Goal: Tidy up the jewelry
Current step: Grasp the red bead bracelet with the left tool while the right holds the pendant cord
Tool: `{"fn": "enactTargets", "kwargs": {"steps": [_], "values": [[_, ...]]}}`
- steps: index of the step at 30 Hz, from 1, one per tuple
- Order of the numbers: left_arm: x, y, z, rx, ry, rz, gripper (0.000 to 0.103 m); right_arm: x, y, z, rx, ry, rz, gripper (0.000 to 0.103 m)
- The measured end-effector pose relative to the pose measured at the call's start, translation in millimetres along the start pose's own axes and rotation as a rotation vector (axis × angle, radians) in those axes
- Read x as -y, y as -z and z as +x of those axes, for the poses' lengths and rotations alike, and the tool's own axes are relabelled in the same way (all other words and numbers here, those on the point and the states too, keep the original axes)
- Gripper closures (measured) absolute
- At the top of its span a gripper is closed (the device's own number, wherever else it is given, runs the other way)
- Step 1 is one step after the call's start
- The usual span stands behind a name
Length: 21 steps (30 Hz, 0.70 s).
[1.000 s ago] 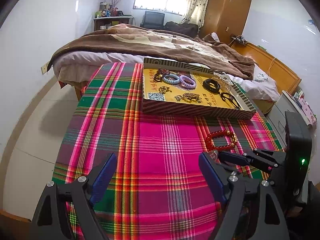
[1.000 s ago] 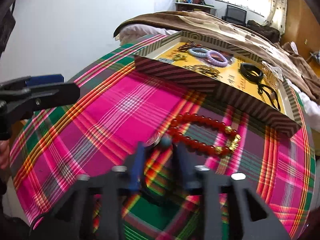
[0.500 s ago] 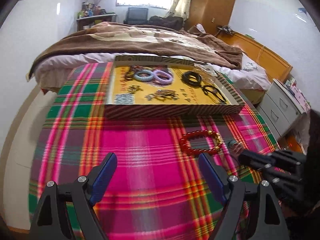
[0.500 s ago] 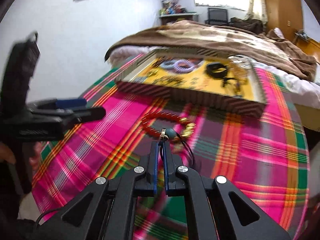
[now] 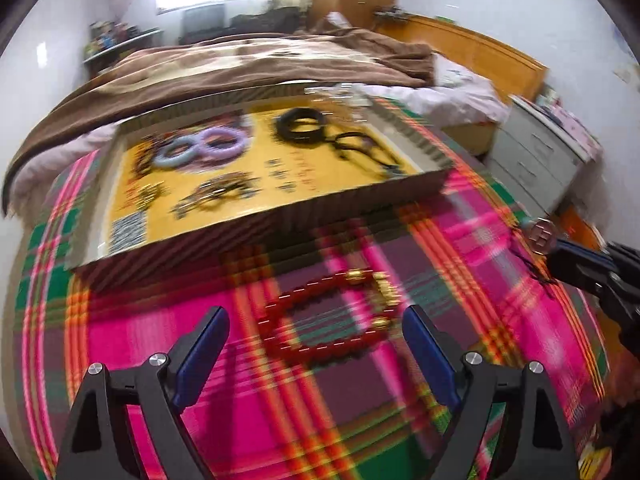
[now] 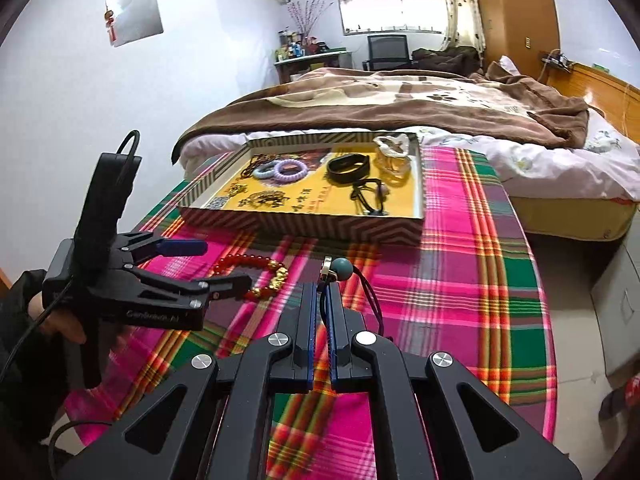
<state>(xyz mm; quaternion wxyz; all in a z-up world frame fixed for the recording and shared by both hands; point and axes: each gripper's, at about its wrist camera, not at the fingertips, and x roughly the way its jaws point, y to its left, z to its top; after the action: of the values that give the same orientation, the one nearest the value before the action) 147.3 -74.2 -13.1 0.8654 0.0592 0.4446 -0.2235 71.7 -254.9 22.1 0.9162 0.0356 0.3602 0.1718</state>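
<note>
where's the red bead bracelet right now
The red bead bracelet lies on the plaid cloth, in front of the tray, between the open left gripper's fingers.

tray (image 6: 304, 227) on worktop (image 6: 460, 280), far side | bracelet (image 6: 256, 276) on worktop before tray | bed (image 6: 400, 100) behind worktop | drawers (image 5: 536, 160) right

Both tongs are matte black with blue pads and silver screws; the left tongs (image 6: 200, 262) (pale lettering on 1 side) trail a black cable by a dark sleeve (image 6: 20, 340).
</note>
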Motion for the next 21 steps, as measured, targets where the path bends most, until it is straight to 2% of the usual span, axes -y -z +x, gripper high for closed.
{"fn": "enactTargets", "kwargs": {"steps": [6,8,12,13,14,15,17,18,21], "values": [[11,-3,22,-0.065,-0.025,0.093,0.014,8,0,3,0.003,-0.009,0.022,0.099],[12,-4,28,-0.053,-0.051,0.128,0.001,9,0,5,0.003,-0.007,0.024,0.099],[7,-11,34,-0.055,-0.035,0.108,0.002,11,0,7,0.0,-0.007,0.038,0.099],[9,-11,33,-0.049,-0.026,0.117,0.01,12,0,8,-0.001,-0.008,0.041,0.099],[11,-11,30,-0.04,-0.012,0.132,0.024,12,0,9,-0.002,-0.01,0.043,0.099],[13,-11,29,-0.034,-0.003,0.141,0.033,12,0,9,-0.002,-0.009,0.044,0.099],[12,-13,26,-0.029,0.003,0.142,0.07,12,0,10,-0.003,-0.01,0.045,0.099],[10,-14,25,-0.031,0.006,0.131,0.079,12,0,11,-0.003,-0.011,0.046,0.099],[5,-12,22,-0.026,0.031,0.1,0.085,11,1,11,-0.004,-0.01,0.044,0.099]]}}
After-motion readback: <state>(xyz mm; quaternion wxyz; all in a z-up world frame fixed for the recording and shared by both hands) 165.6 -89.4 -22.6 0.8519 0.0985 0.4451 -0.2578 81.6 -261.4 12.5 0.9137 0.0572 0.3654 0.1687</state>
